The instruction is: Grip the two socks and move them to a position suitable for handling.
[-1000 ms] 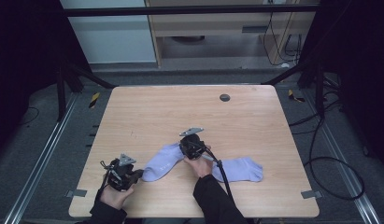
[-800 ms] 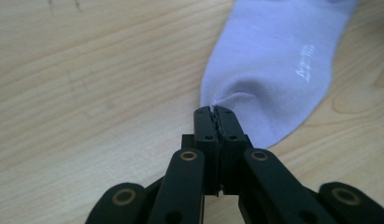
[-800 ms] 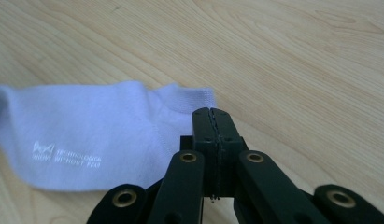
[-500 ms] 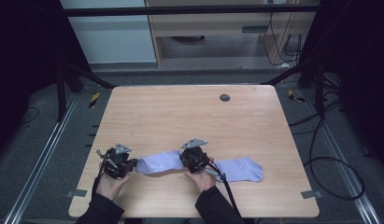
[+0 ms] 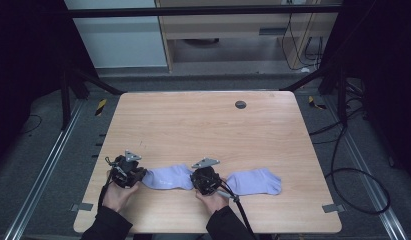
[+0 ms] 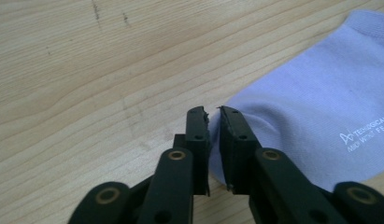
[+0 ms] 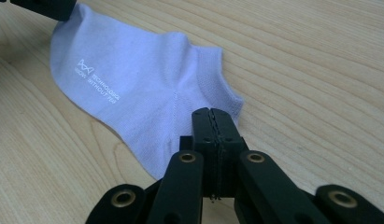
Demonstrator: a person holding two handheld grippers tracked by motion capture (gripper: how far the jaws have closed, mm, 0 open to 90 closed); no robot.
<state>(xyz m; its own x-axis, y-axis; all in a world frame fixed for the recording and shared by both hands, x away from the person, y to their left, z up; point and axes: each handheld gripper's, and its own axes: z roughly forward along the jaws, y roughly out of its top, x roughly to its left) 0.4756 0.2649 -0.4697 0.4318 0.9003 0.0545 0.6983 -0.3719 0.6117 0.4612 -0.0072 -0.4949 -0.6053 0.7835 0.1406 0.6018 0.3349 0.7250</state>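
1. Left gripper (image 6: 214,112): the fingers stand narrowly apart and have just been opening. The toe tip of the left sock (image 6: 311,107) lies at the gap, and the pads do not press on it.
2. Right gripper (image 7: 213,114): the fingers are closed together, tips at the cuff end of the same sock. Whether cloth is pinched between them cannot be told.
3. Position: the left sock lies flat between the two grippers, close to the near edge of the desk (image 5: 203,125). The right sock (image 5: 253,181) lies flat just beyond the right gripper, on its right side.
4. Handling: judge both socks light, limp and thin. Expect them to drape, fold and drag on the wood, with no risk of breakage.
5. Hold points: take the toe tip and the ribbed cuff, since flat cloth needs an edge to pinch.
6. Clearance: the near edge leaves little margin. The middle and far desk lie bare, apart from a small round grommet (image 5: 240,104) near the far edge.
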